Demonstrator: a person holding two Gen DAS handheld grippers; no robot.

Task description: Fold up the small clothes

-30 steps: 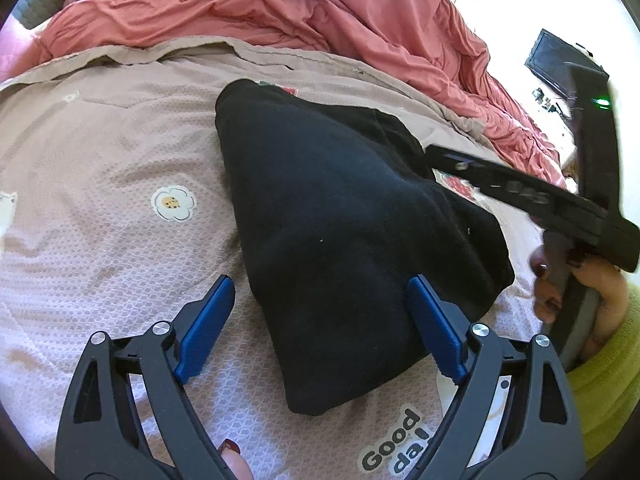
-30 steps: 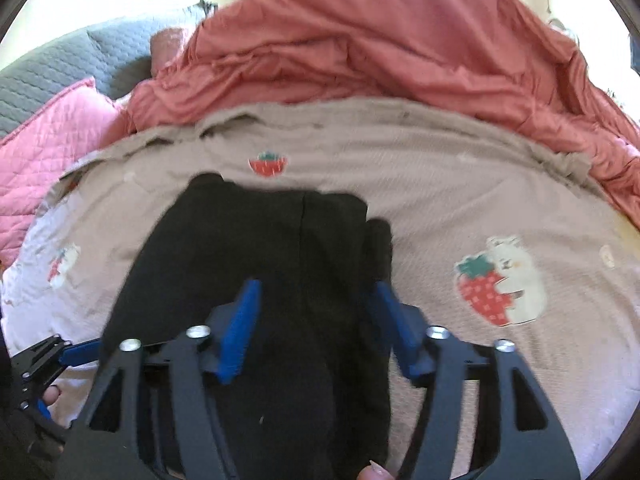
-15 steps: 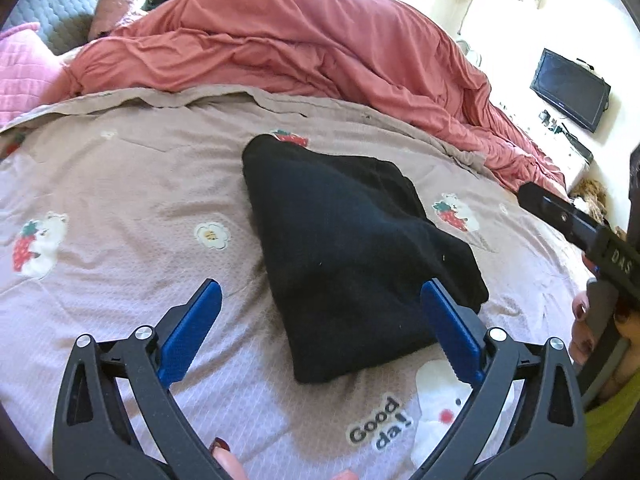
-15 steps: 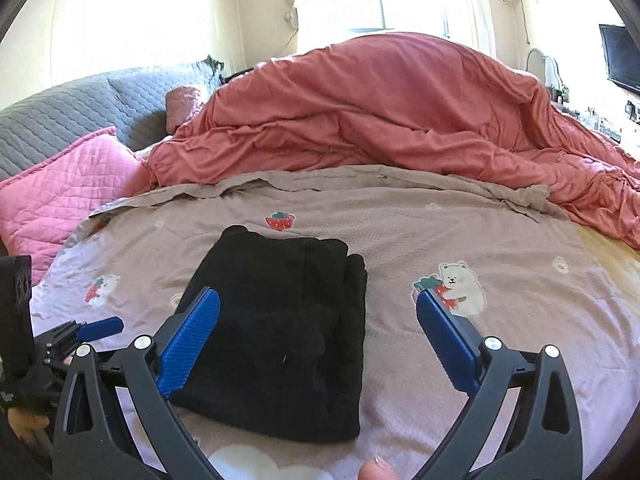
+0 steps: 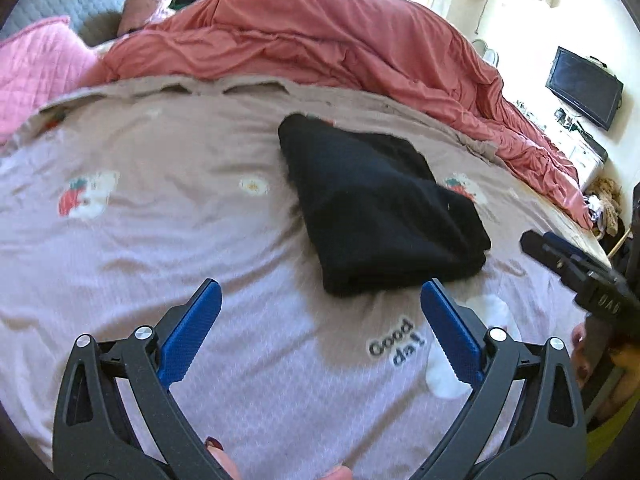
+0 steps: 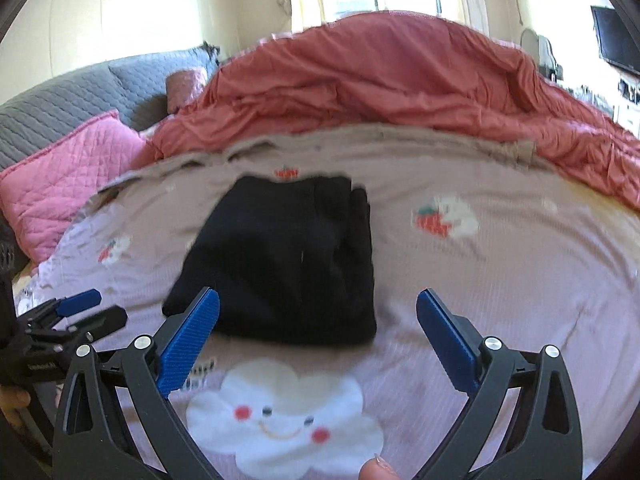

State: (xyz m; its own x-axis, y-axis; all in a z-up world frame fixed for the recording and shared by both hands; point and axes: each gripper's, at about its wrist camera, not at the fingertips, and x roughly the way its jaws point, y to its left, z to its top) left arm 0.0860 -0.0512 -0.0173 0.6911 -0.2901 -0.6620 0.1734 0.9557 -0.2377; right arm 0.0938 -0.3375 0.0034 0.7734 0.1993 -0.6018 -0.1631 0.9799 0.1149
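Judging by the neat black bundle, we take the fold as done: our left gripper and right gripper both gape wide with nothing between the pads. The black garment lies folded at frame centre on the bedsheet. We should withdraw without brushing it. Lower right reads "Good day!".

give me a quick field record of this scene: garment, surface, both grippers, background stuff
garment: black folded garment, lying flat, held by neither gripper
surface: mauve bedsheet with cartoon prints
left gripper: open, empty, short of the garment
right gripper: open, empty, short of the garment
background: red duvet bunched behind, pink pillow beside it
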